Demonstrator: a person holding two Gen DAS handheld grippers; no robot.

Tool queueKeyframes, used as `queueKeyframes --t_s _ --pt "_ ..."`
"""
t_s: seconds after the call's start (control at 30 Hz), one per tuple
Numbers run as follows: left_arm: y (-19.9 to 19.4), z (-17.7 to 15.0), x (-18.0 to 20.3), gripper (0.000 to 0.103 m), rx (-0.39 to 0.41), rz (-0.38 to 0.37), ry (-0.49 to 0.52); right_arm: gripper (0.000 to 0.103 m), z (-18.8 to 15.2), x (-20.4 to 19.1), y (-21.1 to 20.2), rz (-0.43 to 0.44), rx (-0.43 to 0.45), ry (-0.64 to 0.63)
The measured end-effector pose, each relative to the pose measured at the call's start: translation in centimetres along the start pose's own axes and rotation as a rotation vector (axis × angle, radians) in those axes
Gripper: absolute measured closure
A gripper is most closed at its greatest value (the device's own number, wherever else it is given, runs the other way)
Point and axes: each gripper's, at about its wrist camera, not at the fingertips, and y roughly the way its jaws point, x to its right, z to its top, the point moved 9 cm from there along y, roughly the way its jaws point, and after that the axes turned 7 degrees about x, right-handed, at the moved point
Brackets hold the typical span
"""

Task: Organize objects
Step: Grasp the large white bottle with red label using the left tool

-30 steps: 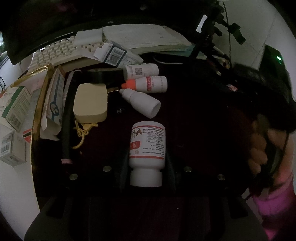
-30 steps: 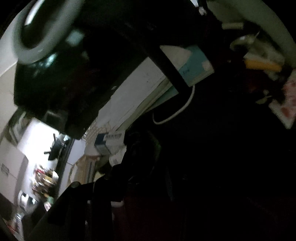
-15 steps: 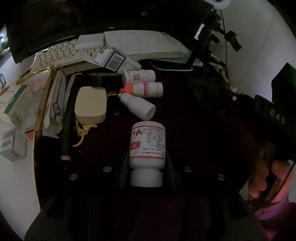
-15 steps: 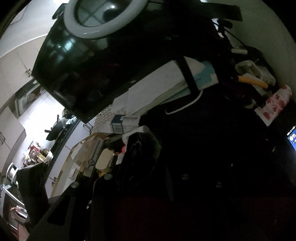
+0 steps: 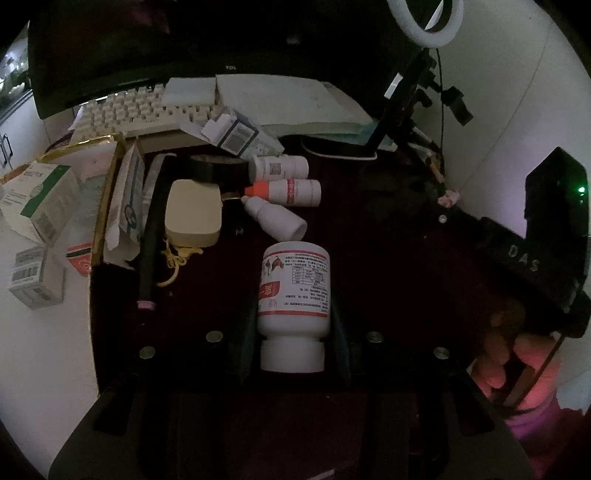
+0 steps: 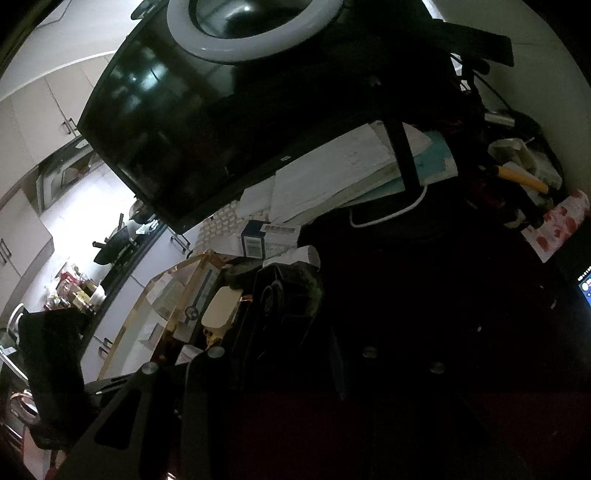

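Above clutter, left gripper (image 5: 293, 314) (bottle-laden) (image 5: 293, 288)

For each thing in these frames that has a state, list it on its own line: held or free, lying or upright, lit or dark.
Left tongs: shut on the large white bottle.
Large white bottle: held, cap toward the camera.
Right tongs: shut on a dark object, too dim to identify.
Orange-capped bottle: free, lying on its side.
White dropper bottle: free, lying on its side.
QR-label bottle: free, lying down.
Monitor: dark.
Ring light: unlit.

Dim rm: white cabinets (image 6: 44, 110), pale wall (image 5: 517, 110), ring light (image 6: 255, 33).
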Motion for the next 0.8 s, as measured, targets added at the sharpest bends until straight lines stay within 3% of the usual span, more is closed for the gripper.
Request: queueKeyframes --t_s 0.8 --pt "-8.6 0.1 -4.6 0.068 0.132 0.071 -0.1 0.07 -0.9 -7.5 1.7 0.135 -0.056 -0.11"
